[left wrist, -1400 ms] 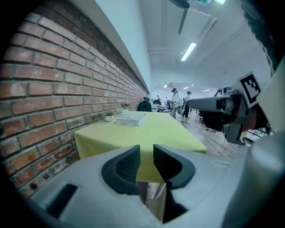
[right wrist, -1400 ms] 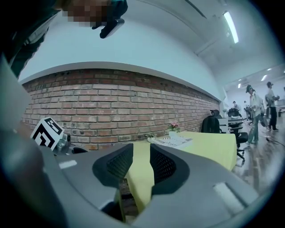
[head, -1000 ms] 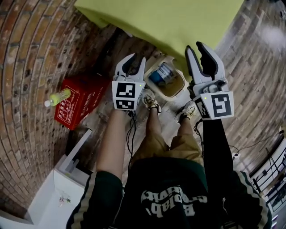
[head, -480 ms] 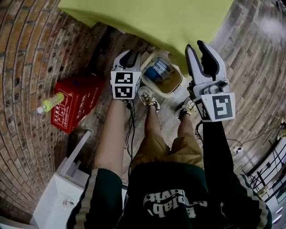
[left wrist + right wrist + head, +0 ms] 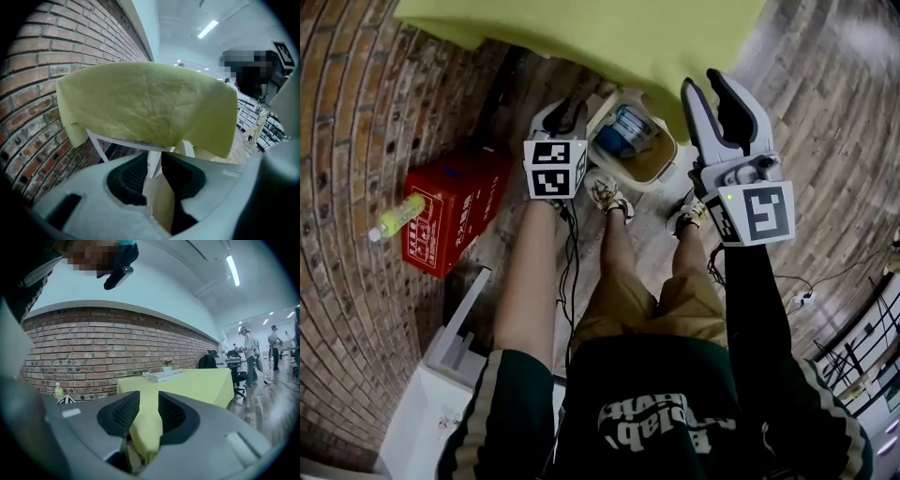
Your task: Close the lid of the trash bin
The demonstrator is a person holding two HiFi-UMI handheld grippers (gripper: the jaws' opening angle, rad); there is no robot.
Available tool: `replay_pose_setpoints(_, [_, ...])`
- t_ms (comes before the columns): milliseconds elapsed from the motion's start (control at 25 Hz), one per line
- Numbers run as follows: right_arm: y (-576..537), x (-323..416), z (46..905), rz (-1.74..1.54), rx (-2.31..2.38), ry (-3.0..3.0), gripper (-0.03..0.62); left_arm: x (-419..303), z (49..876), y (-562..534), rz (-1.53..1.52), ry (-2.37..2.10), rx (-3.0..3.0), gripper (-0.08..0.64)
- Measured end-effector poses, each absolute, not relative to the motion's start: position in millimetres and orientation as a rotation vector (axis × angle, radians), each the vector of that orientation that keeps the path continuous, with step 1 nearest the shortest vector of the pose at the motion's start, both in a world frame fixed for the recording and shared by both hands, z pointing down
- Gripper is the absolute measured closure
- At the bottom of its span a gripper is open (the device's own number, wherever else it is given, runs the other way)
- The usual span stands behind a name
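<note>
Fingers of left gripper [image 5: 568, 112] apart, just closing slightly, cream edge of open trash bin [image 5: 649, 176] between them, right gripper [image 5: 703, 82] fingers apart, empty, at bin's 3 o'clock, bin beneath yellow-clothed table [image 5: 581, 37]

A red brick wall [image 5: 347, 187] stood at 9 o'clock. A worktop [image 5: 581, 37] draped in yellow-green cloth occupied 12 o'clock. Plank floor [image 5: 834, 141] lay at 3 o'clock. Ceiling strip lights [image 5: 233, 270] were lit.
</note>
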State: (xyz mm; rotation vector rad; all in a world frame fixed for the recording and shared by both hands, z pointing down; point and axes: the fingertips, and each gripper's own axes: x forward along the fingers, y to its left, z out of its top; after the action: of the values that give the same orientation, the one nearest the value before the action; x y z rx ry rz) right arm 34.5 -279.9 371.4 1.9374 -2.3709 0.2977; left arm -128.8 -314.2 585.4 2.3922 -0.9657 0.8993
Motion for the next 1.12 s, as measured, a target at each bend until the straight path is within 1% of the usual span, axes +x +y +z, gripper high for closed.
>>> replay_pose_setpoints(560, [-263, 43, 386, 0.342, 1.939, -2.389, 0.454, -106, 588, -274, 0.905, -0.870, 2.416, 0.466])
replay_pose_setpoints(1120, [-237, 75, 399, 0.383, 1.985, -2.380, 0.454, -74, 595, -241, 0.955, -0.814, 2.424, 0.469])
